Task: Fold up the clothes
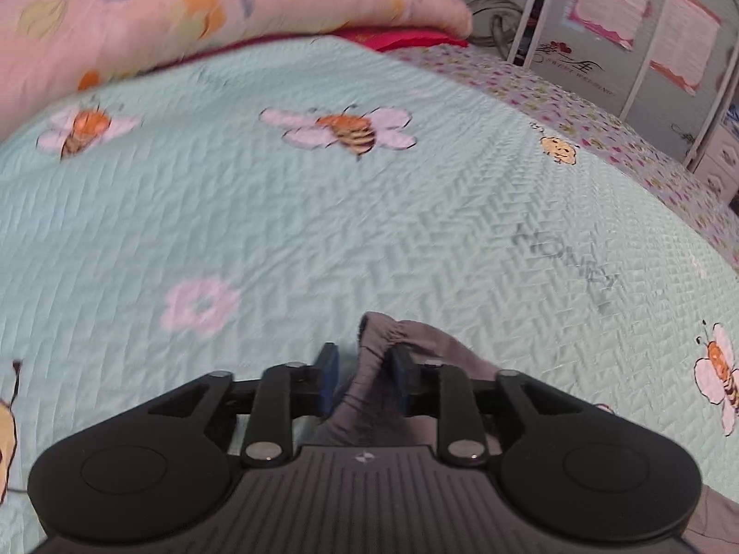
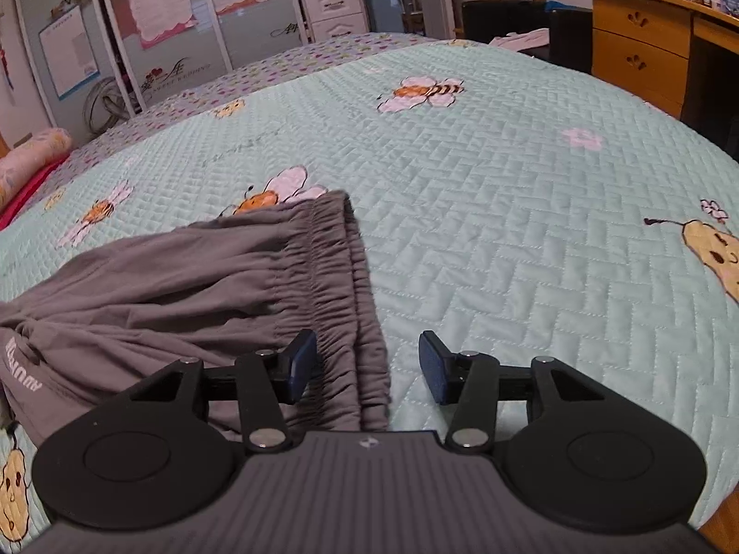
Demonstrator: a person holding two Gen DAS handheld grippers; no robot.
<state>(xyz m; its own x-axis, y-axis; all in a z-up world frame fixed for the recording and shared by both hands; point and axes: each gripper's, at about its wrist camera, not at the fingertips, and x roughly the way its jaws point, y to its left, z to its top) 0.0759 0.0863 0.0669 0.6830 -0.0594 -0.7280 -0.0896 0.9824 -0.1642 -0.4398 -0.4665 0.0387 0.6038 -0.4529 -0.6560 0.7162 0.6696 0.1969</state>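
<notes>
**Grey trousers on the bee quilt, one gripper pinching, one spread**

A bed fills both views, covered by a pale mint quilted bedspread [image 2: 485,212] stitched in a herringbone pattern and printed with bees, pink flowers and yellow pear-like faces. In the left wrist view a pink floral-print pillow [image 1: 184,14] lies along the far left edge of the bed. Past the bed's far side stands a row of grey sliding wardrobe doors [image 2: 152,32] with pink and white posters on them, and at the far right of the right wrist view is a yellow wooden desk with drawers [image 2: 642,46].

A pair of grey stretch-fabric trousers with a gathered elastic waistband [image 2: 194,286] lies crumpled on the bedspread at the near left of the right wrist view, the waistband running from far to near and white lettering showing at the left edge.

The left gripper [image 1: 365,378] has its blue-padded fingers [image 1: 328,374] drawn close around a bunched fold of the grey fabric, pinching it just above the bedspread.

The right gripper [image 2: 369,364] has its fingers [image 2: 434,369] spread wide; the near end of the waistband lies between them, nearer the left finger, and whether it touches is unclear.
</notes>
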